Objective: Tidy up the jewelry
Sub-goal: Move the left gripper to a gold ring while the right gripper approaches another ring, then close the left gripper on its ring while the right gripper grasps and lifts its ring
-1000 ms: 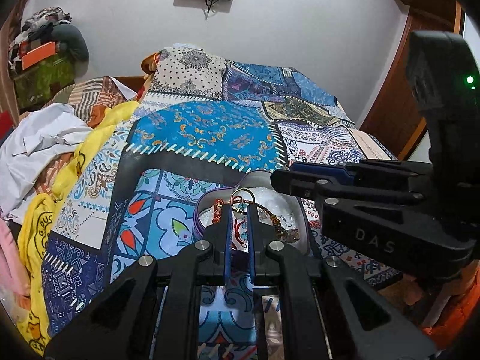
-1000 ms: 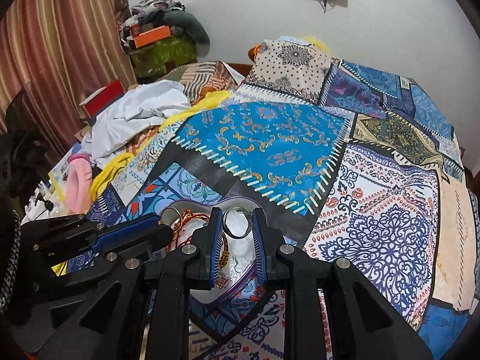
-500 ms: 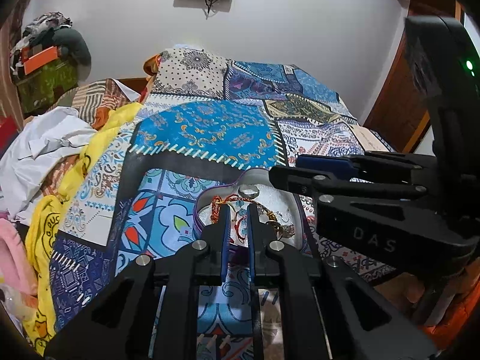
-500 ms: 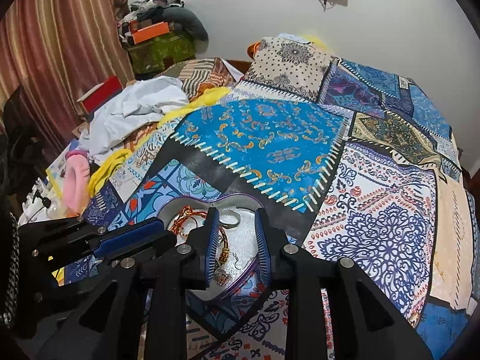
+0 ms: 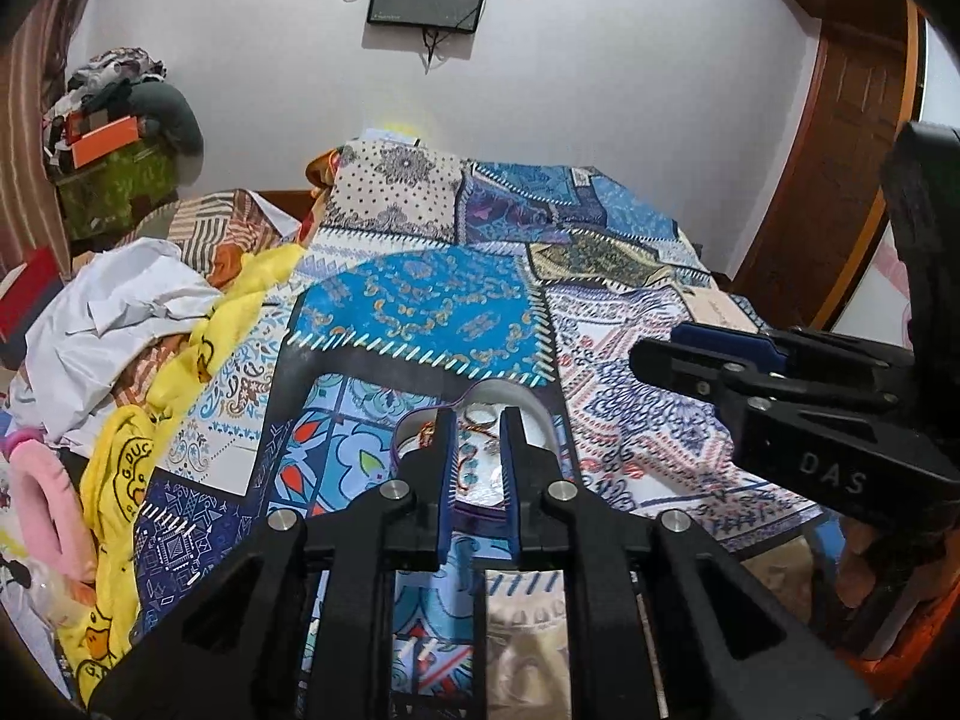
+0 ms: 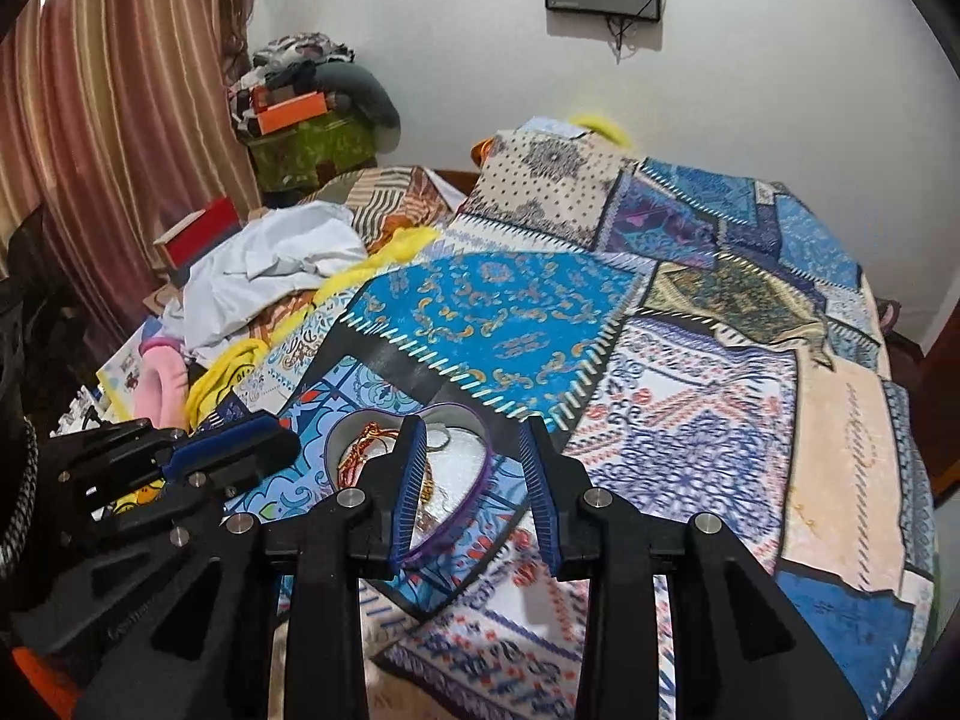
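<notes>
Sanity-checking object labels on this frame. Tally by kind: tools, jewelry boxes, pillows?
Tools: 2 (left tool, right tool)
Heart-shaped box: 1
Pillow: 1
Total: 4
The jewelry inside the box is too tangled to count.

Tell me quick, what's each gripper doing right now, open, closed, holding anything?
Left gripper: open, a narrow gap, holding nothing, poised over the heart box.
Right gripper: open wide, empty, beside the box.
</notes>
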Demonstrator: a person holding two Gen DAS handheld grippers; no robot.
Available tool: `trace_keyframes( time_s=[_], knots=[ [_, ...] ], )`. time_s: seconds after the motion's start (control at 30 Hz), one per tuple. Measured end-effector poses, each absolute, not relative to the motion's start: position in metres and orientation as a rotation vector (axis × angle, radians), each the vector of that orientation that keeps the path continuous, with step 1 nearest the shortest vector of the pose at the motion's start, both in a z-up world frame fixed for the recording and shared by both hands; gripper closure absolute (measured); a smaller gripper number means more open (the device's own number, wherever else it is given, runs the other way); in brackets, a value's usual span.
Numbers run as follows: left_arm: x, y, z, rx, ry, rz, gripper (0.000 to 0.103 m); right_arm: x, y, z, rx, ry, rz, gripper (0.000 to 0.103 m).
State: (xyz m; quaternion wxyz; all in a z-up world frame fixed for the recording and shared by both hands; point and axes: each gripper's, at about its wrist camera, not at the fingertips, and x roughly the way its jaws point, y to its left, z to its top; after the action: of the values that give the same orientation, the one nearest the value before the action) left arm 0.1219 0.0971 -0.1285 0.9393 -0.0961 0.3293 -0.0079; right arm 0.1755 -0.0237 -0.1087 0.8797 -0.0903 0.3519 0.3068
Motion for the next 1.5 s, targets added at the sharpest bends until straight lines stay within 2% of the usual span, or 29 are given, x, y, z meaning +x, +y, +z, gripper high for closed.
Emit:
trace_keyframes(
  time_s=[0.17,0.37,0.97,1.5],
  knots=[
    [0.114,0.082,-0.112,-0.176,0.638,-0.027,0.09,0.167,-0.044,-0.1,-0.166,0.714,0.609,0.073],
    [0.117,0.064,-0.106,-0.173,0.64,-0.042,0.082,0.16,-0.079,-0.095,-0.124,0.7,0.563,0.073],
    [0.168,-0.013,-0.146,-0.134,0.795,-0.163,0.082,0.179,-0.172,-0.132,-0.024,0.793,0.438,0.072],
    [0.193,-0.036,-0.18,-0.113,0.875,-0.22,0.082,0.202,-0.161,-0.167,-0.039,0.873,0.525,0.072]
  ],
)
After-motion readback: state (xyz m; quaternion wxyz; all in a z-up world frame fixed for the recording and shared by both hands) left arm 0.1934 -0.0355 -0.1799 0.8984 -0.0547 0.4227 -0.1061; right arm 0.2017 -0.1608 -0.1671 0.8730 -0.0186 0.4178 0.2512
